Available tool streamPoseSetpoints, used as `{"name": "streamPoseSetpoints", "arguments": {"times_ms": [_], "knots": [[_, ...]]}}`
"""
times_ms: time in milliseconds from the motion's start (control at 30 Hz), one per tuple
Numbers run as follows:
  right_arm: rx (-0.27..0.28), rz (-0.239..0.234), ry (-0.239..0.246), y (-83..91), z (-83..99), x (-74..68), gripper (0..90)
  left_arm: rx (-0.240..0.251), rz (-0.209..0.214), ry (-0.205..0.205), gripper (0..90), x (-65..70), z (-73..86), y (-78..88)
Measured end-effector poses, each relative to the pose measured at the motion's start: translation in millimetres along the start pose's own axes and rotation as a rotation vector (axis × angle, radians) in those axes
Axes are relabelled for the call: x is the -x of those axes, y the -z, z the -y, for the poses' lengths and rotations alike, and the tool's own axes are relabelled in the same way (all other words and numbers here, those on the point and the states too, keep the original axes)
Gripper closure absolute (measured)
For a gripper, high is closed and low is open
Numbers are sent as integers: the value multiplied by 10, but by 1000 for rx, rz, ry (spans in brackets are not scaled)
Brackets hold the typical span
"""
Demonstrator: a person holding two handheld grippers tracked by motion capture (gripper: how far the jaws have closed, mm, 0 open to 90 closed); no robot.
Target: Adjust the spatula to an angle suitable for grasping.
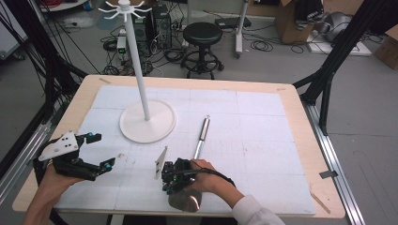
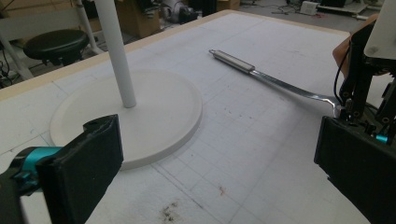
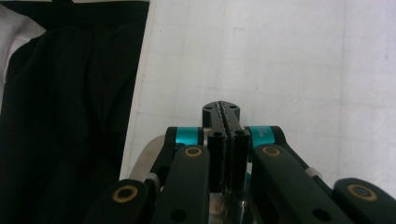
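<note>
Near edge: my right gripper (image 1: 174, 180) sits low by the front edge of the worktop (image 1: 300, 140), turned back toward me. In the right gripper view its fingers (image 3: 223, 122) are pressed together on a thin shiny strip of metal; a rounded metal blade (image 1: 186, 200) shows under the hand (image 1: 202, 174) at the worktop's front rim.

Near left: my left gripper (image 1: 96, 152) is held just above the white mat (image 1: 263, 122), fingers (image 2: 79, 168) wide apart with nothing between them.

Middle: the long metal utensil (image 1: 202, 136) runs from the right gripper diagonally away from me, its thick handle end (image 2: 232, 61) lying on the mat, right of the stand's base.

Middle left: white stand (image 1: 136, 61), round base (image 1: 148, 123) flat on the mat, pole upright, hooks at top. It stands apart from the utensil.

Open room: the mat's right half and far strip are bare up to the wooden border.

Far: floor with a black stool (image 1: 202, 42), cables and boxes.
</note>
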State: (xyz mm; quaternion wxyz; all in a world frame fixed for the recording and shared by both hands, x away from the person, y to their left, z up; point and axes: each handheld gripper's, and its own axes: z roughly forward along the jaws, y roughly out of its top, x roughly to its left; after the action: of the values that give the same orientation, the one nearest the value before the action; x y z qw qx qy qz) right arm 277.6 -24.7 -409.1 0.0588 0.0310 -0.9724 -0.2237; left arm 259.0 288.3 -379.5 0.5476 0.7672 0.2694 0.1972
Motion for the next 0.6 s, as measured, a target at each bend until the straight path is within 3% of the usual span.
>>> {"name": "streamPoseSetpoints", "arguments": {"times_ms": [600], "knots": [[-29,9,-33,164,277,-59,897,-9,0,-1,17,9,8,-16]]}}
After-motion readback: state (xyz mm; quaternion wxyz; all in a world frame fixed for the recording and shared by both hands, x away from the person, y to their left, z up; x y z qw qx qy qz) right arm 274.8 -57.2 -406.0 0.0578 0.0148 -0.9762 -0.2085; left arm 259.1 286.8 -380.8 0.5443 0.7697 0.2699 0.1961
